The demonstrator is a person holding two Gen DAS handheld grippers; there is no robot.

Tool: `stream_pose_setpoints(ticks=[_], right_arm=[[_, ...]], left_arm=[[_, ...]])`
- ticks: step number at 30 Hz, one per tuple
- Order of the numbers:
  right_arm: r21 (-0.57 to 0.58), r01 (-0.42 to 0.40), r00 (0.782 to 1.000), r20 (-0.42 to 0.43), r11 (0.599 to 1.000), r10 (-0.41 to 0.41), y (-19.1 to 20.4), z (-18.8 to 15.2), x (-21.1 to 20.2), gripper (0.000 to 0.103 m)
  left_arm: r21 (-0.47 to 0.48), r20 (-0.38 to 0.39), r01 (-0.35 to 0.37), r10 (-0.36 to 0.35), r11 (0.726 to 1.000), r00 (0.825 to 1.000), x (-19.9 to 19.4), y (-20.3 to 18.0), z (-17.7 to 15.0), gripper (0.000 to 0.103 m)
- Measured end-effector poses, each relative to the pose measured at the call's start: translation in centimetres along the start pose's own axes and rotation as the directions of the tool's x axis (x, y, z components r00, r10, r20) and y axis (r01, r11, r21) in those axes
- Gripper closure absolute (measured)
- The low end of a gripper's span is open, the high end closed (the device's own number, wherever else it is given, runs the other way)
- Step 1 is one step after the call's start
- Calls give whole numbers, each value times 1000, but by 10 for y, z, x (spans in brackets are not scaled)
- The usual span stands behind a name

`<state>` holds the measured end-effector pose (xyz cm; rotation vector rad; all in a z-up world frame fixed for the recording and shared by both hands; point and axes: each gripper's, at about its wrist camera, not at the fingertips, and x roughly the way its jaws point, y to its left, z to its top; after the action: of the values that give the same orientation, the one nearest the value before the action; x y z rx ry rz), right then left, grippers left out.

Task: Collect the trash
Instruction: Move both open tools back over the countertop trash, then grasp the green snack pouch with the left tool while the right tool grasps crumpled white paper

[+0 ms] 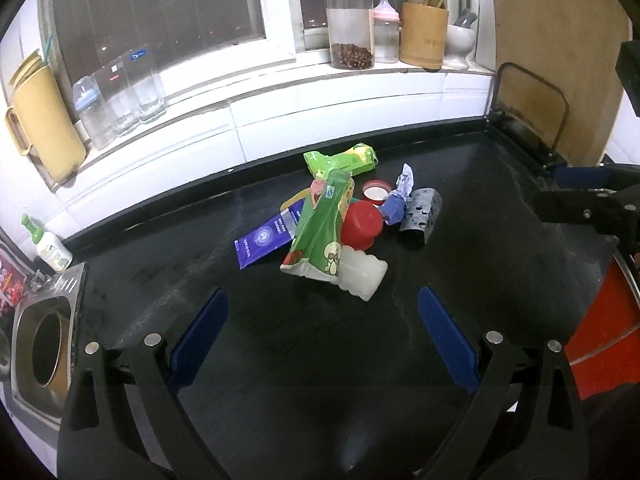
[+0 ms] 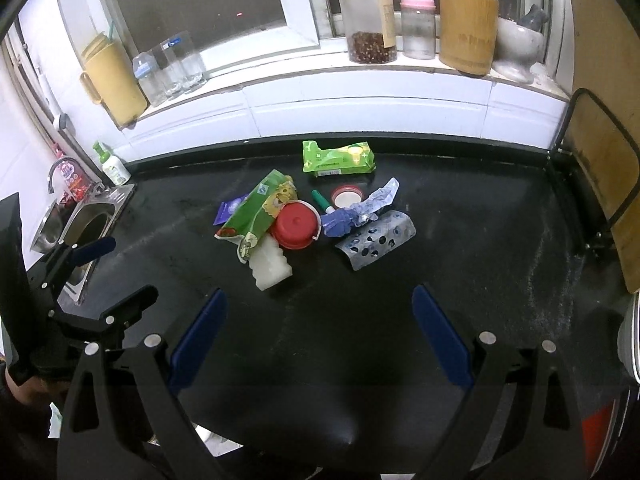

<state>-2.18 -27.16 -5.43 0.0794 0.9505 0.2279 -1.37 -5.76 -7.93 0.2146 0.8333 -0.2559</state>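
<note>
Lying mid-counter is a heap of trash: a green snack bag draped over a white ribbed bottle, a red lid, crumpled blue wrapper. Both the left gripper and right gripper hover before it, jaws spread, empty.

Black counter. Pile: green cartoon-print pouch, red lid at its 3 o'clock, purple sachet at 9, white ribbed bottle at 6. Grey dark-spotted sheet. Blue gripper pads.
</note>
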Motion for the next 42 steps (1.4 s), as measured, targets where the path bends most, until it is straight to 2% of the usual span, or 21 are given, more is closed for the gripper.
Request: stream_pose_setpoints(ticks=[8,15,18,21,24,26,29,32,36,42], right_arm=[[16,-12,1000,-27,1000,13,-23,20,32,13],[57,-29,995,-95,998,34,-52,48,97,13],[72,-32,991,-130,997,41,-62,64,134,16],[100,-23,985,-170,995,39,-73,77,169,19],[141,-15,973,-225,990,46,-86,86,207,25],[158,-6,966,-255,987,47,-92,90,229,29],[173,-5,951,-303,985,58,-98,94,256,42],[179,-34,944,-318,983,91,-98,95,266,66],[147,-33,952,-298,989,76,-91,99,256,74],[113,-58,973,-218,992,82,-78,108,210,75]], left_arm=[[8,-4,-4,4,1000,1000,41,0,19,10],[20,-41,-3,4,1000,999,103,5,31,10],[20,-62,-2,3,1000,998,131,8,34,11],[29,-86,13,-11,999,996,154,10,36,18],[41,-113,33,-29,999,993,175,10,38,29],[45,-131,44,-38,998,991,186,9,38,42],[45,-136,55,-49,997,989,192,7,39,50],[62,-129,61,-52,996,990,189,3,42,61],[47,-124,87,-80,995,989,179,0,49,67],[-2,-97,93,-93,996,991,153,2,61,68]])
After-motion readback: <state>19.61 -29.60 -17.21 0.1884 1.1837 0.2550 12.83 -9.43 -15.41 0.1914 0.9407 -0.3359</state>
